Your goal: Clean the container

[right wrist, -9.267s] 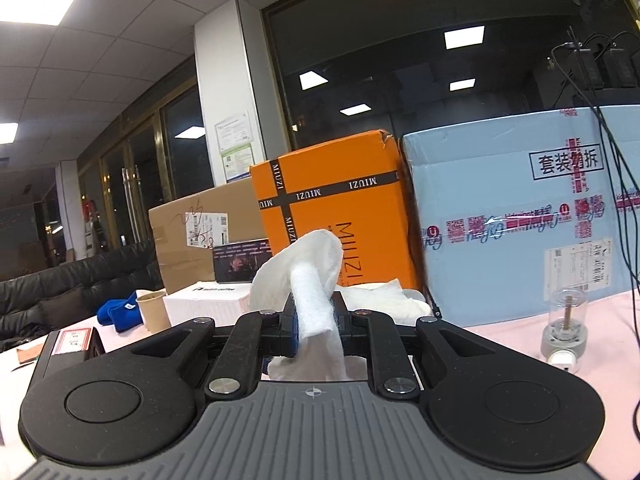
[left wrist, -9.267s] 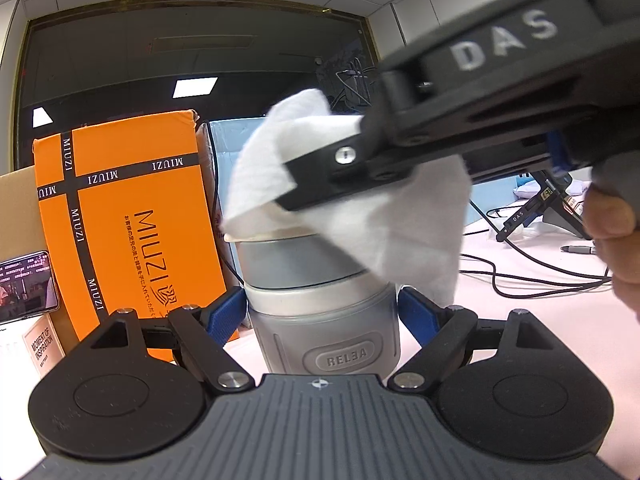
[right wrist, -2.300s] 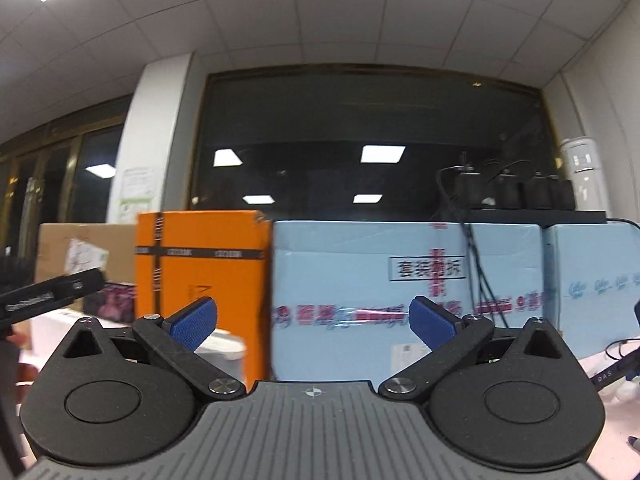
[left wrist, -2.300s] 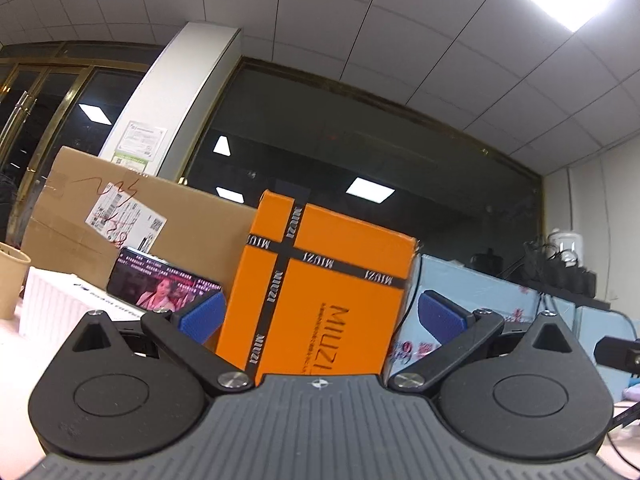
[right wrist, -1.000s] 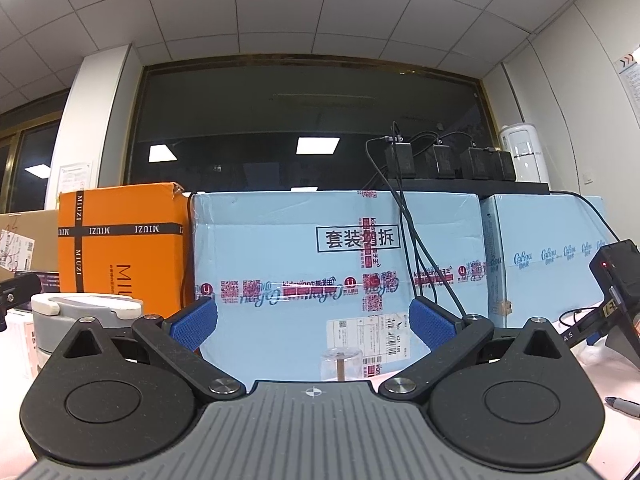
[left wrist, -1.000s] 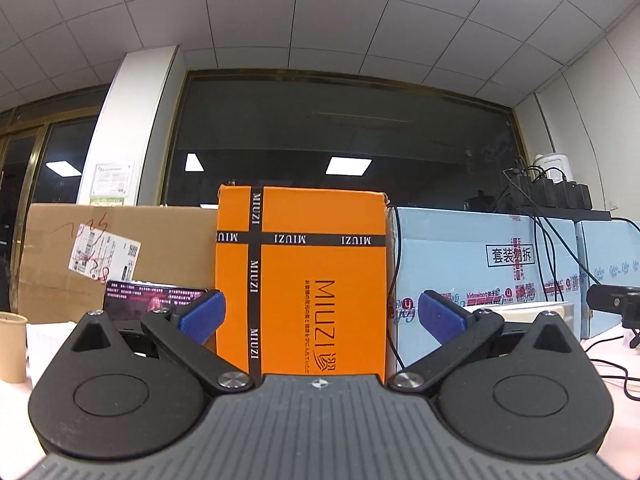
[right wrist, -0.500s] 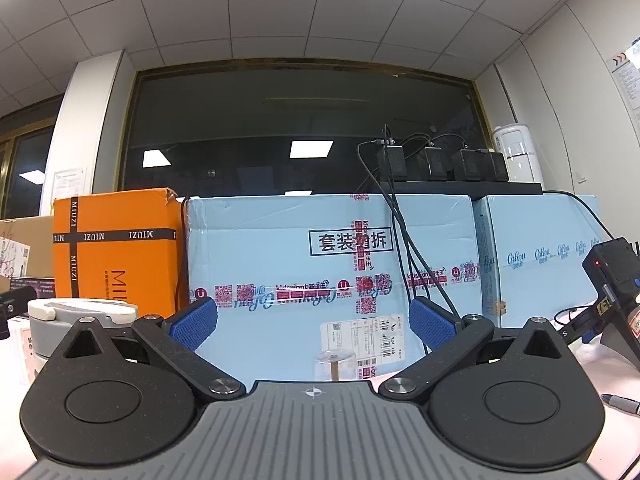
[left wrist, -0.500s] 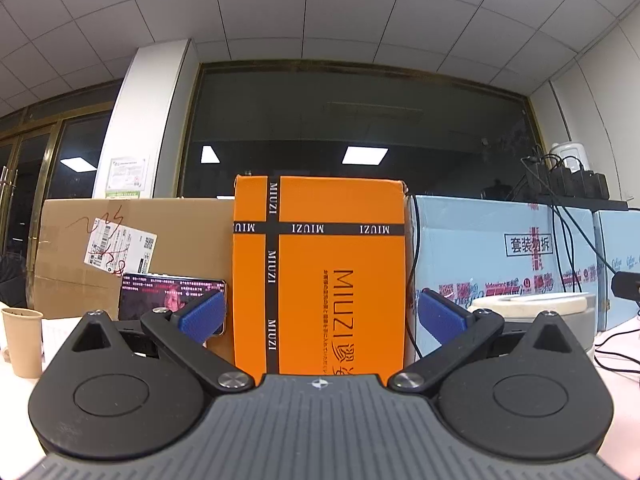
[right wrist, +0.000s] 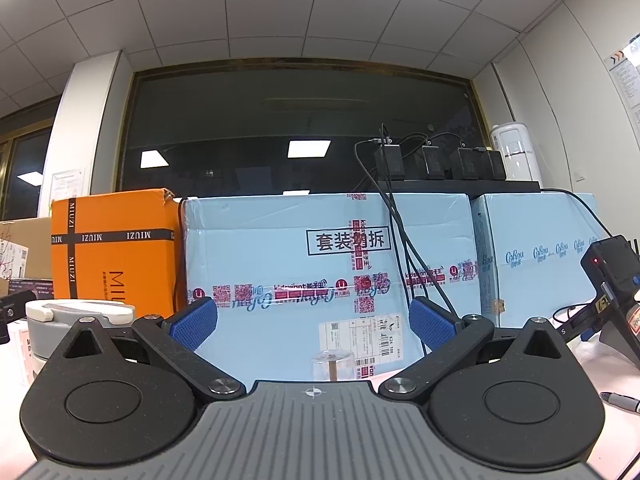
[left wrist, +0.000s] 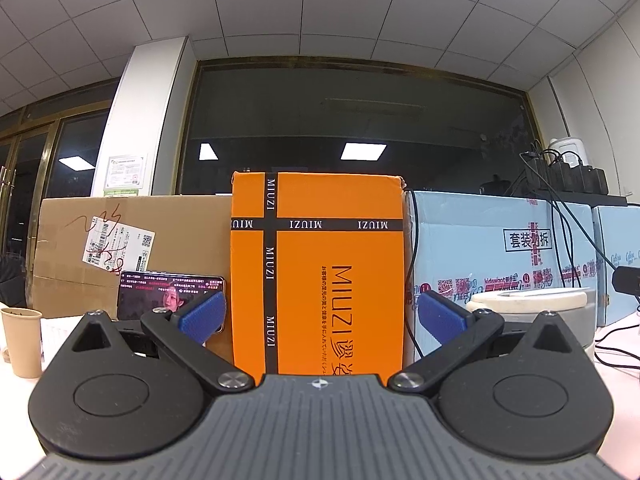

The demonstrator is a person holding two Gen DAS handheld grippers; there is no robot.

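The grey container with a cream lid (left wrist: pixel 532 306) stands on the table at the right of the left wrist view, partly hidden behind my left gripper's right finger. It shows again as the grey container (right wrist: pixel 64 322) at the far left of the right wrist view. My left gripper (left wrist: pixel 320 316) is open and holds nothing; it faces an orange box. My right gripper (right wrist: pixel 312 320) is open and empty too, and faces a pale blue box. No tissue is in view.
An orange MIUZI box (left wrist: pixel 320 272), a brown carton (left wrist: pixel 128 252) and pale blue cartons (right wrist: pixel 328 272) line the back. A phone (left wrist: pixel 168 294) leans on the carton. A paper cup (left wrist: pixel 22 340) stands far left. A small clear jar (right wrist: pixel 332 364), cables and a pen (right wrist: pixel 622 400) lie right.
Long ago the left gripper held the container and the right wiped it with a tissue; both now stand open and empty. Over the last second both views shifted slightly left.
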